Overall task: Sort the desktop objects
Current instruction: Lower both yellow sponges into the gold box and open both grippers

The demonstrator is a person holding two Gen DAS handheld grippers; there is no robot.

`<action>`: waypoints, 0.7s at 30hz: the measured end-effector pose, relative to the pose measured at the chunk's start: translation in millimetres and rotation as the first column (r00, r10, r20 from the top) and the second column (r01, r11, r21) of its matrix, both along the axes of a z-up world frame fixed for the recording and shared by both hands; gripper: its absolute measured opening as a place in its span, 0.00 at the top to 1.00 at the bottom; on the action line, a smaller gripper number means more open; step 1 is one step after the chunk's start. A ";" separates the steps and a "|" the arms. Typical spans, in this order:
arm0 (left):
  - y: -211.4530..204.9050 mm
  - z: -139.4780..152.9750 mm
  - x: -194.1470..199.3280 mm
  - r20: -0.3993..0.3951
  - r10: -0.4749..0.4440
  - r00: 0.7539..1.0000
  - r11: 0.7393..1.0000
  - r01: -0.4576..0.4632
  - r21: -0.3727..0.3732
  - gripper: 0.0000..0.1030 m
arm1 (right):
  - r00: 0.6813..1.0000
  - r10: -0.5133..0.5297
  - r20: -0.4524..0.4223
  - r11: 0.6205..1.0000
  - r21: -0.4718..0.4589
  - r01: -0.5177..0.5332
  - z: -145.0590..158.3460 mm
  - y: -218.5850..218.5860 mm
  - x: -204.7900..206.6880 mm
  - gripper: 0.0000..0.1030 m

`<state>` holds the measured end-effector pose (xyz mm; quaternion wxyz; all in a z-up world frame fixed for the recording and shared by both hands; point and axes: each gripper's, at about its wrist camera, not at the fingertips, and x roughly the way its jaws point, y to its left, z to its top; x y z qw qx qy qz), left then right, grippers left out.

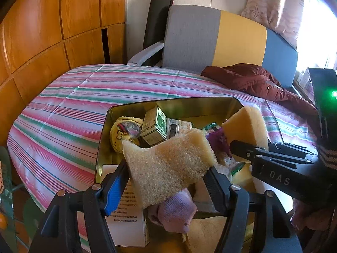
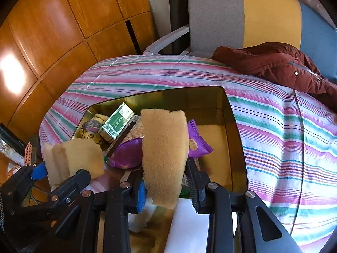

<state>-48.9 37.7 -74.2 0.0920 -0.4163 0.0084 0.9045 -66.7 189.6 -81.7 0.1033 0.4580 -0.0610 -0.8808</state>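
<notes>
Over an open gold tin (image 1: 168, 102) (image 2: 160, 91), each gripper carries a piece of yellow sponge. My left gripper (image 1: 166, 179) is shut on a wide sponge piece (image 1: 168, 164) that bulges between its pads. My right gripper (image 2: 166, 189) is shut on a taller sponge strip (image 2: 164, 147). In the left wrist view the right gripper (image 1: 238, 147) comes in from the right with its sponge (image 1: 246, 124). The right wrist view has the left gripper (image 2: 63, 172) at the lower left with its sponge (image 2: 71, 158). Inside the tin lie a green-and-white box (image 1: 155, 126) (image 2: 117, 124), purple packets (image 2: 198, 143) and a yellow cloth (image 1: 120, 130).
The tin stands on a pink, green and white striped cloth (image 1: 63, 116) (image 2: 284, 137). A maroon jacket (image 1: 252, 80) (image 2: 284, 63) lies at the far right. Behind are a grey, yellow and blue chair (image 1: 210, 35) and wooden cabinet doors (image 1: 52, 31). A printed leaflet (image 1: 126, 210) sits near the tin's front.
</notes>
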 end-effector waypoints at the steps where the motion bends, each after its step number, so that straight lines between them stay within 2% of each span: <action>1: -0.2 -0.4 0.0 0.001 0.000 1.000 1.000 0.000 0.001 0.32 | 1.000 -0.003 -0.001 1.000 -0.004 0.002 0.0 0.5 0.6 0.67; 8: 4.7 -2.7 1.1 0.004 -0.016 1.000 1.000 0.016 0.003 0.32 | 1.000 -0.013 0.001 1.000 -0.006 0.013 -1.9 5.1 9.2 0.69; 16: 3.4 10.5 8.8 -0.022 -0.028 0.999 0.999 0.029 0.032 0.32 | 0.999 -0.012 -0.036 1.000 -0.015 0.012 18.2 9.1 20.5 0.69; 21: -3.0 19.6 14.6 -0.044 -0.022 0.999 0.999 0.024 0.045 0.32 | 1.000 0.011 -0.023 1.000 -0.006 -0.012 17.3 0.7 21.0 0.67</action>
